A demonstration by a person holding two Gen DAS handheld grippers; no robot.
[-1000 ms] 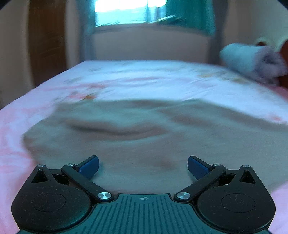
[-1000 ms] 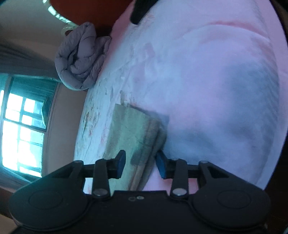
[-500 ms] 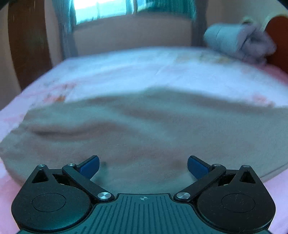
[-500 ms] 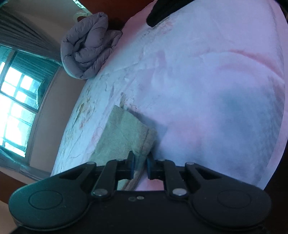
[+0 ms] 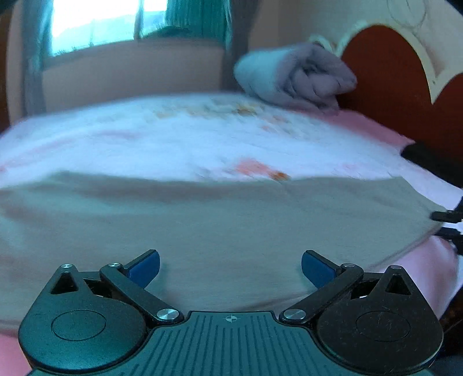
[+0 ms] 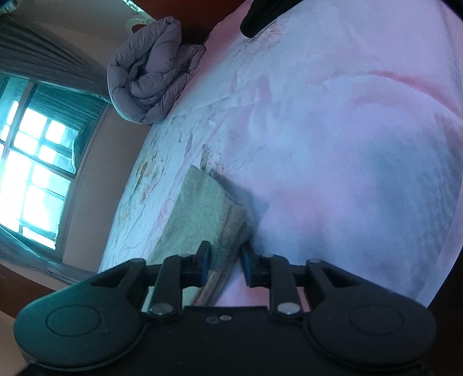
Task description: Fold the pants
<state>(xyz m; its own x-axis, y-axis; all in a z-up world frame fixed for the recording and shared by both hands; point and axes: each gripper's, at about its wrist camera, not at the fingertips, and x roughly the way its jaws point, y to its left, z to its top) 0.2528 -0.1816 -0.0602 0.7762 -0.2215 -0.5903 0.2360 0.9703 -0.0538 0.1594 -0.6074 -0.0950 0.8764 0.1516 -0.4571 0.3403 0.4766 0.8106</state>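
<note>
The beige pants point(image 5: 220, 225) lie spread across the pink floral bed sheet point(image 5: 173, 138). My left gripper point(image 5: 230, 267) hovers low over the cloth with its blue pads wide apart and empty. In the right wrist view my right gripper point(image 6: 222, 261) straddles the folded hem end of the pants point(image 6: 202, 211). Its jaws stand a little apart around the cloth edge, not pinching it. The right gripper's fingertips point(image 5: 445, 222) also show at the right edge of the left wrist view, at the pants' end.
A rolled grey quilt point(image 5: 295, 75) point(image 6: 153, 72) lies at the head of the bed beside the red headboard point(image 5: 390, 72). A dark object point(image 6: 266, 11) lies on the sheet near it. A window point(image 6: 31, 173) with curtains is beyond the bed's far side.
My right gripper's jaws, pinched nearly shut on the hem half a second ago, have parted a little. My left gripper has swung right along the pants, staying open.
</note>
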